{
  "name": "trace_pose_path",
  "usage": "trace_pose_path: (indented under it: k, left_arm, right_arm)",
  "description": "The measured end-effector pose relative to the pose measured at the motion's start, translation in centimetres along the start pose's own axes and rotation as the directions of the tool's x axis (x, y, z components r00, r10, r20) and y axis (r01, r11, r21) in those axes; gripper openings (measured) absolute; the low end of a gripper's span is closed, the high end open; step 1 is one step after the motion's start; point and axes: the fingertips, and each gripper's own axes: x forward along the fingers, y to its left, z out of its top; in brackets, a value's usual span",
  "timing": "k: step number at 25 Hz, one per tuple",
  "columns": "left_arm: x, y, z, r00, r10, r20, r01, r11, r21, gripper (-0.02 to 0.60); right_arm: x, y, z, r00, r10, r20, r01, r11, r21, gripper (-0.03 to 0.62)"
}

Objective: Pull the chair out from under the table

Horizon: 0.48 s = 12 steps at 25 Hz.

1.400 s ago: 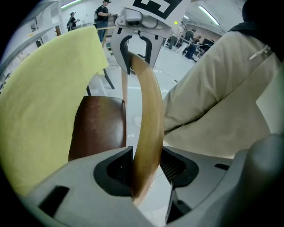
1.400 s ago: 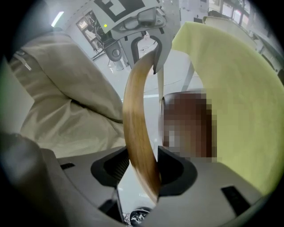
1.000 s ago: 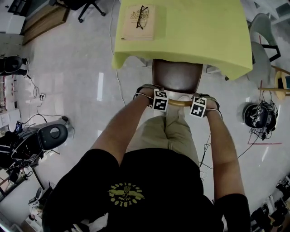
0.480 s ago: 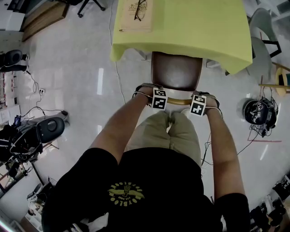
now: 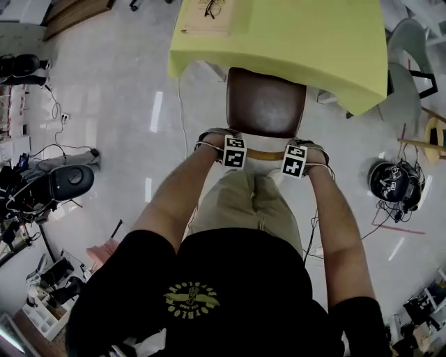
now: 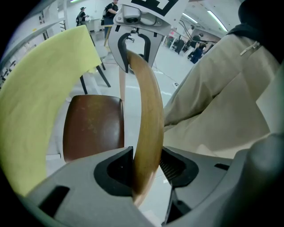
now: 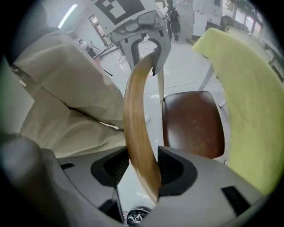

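Observation:
The chair has a brown seat (image 5: 266, 102) and a curved wooden backrest rail (image 5: 263, 154). It stands in front of the table with the yellow-green cloth (image 5: 306, 38); most of the seat shows beyond the cloth's edge. My left gripper (image 5: 226, 145) is shut on the rail's left end and my right gripper (image 5: 300, 153) on its right end. In the left gripper view the rail (image 6: 146, 111) runs between the jaws, whose pads press on it, with the seat (image 6: 93, 126) to its left. The right gripper view shows the same grip on the rail (image 7: 137, 119) beside the seat (image 7: 191, 122).
A book with glasses on it (image 5: 208, 14) lies on the table's left corner. The person's legs in beige trousers (image 5: 251, 202) stand right behind the backrest. On the floor are a black device with cables (image 5: 70, 183) at left and a dark headset (image 5: 394, 183) at right. A grey chair (image 5: 408, 49) stands at far right.
The chair has slid out from under the cloth towards the person, so more of the brown seat shows. Both grippers came back with the rail, still closed on it.

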Motion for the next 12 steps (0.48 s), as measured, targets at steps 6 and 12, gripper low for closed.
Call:
trace_pose_path:
  k: [6,12]
  left_arm:
    - [1.0,-2.9,1.4,1.000,0.010,-0.018,-0.010,0.999,-0.034,0.176]
    - [1.9,-5.2,2.7,1.000,0.012,-0.016,-0.013,0.999,-0.042,0.178]
  right_arm:
    - [0.4,2.9,-1.0,1.000,0.001,-0.012,-0.001,1.000,-0.017,0.189]
    - [0.7,5.5,-2.1,1.000,0.017,0.005,-0.017,1.000,-0.024,0.189]
